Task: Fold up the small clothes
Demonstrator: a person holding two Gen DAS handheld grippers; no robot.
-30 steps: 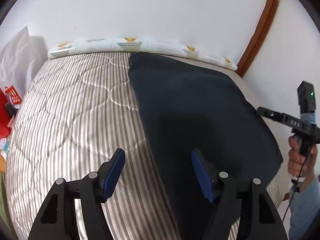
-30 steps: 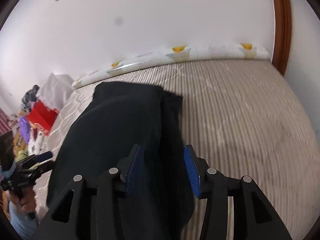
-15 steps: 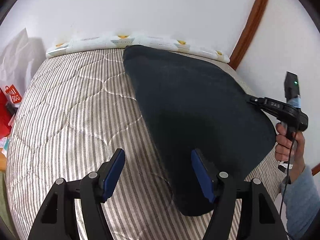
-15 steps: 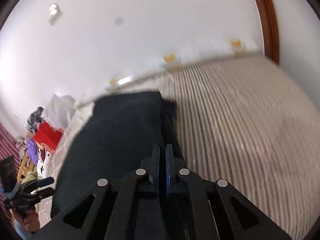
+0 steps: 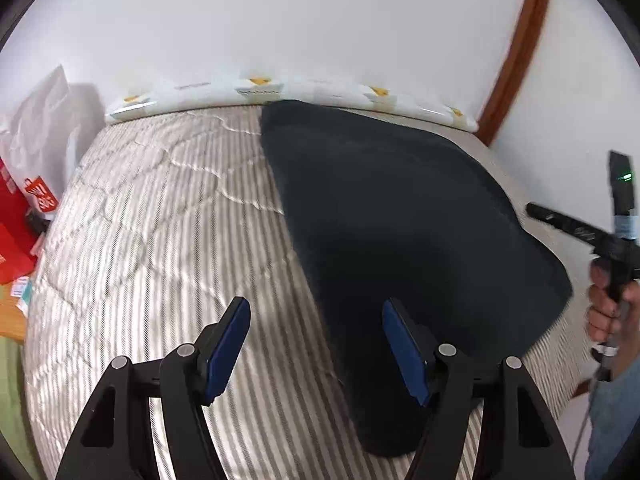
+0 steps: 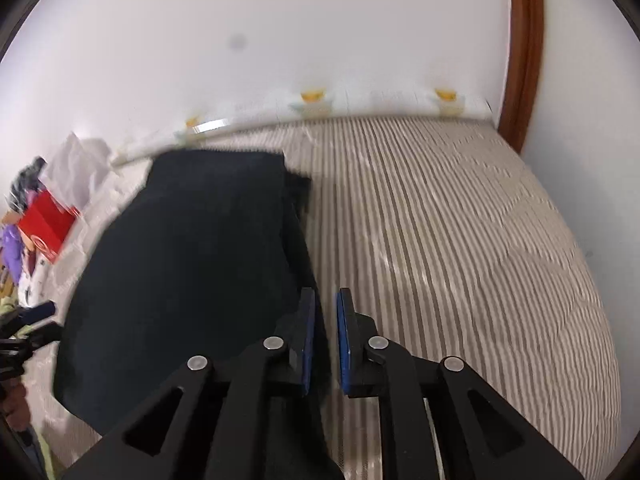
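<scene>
Dark navy folded cloth garment [image 5: 400, 216] lies flat on the striped quilted mattress [image 5: 168, 240], reaching its far edge. Left gripper [image 5: 316, 344]: jaws spread wide, empty. Right gripper [image 6: 325, 336]: jaws just reopened slightly, narrow gap, beside the garment's right edge, gripping nothing.

place: home bedroom | signs: striped quilted mattress [image 5: 168, 240], white wall [image 5: 320, 20], shopping bags [image 5: 24, 232]

Folded dark navy cloth garment [image 6: 192, 264]: near edge hidden behind right gripper [image 6: 323, 336]; red box [image 6: 46, 226] blurred, maybe cardboard.
</scene>
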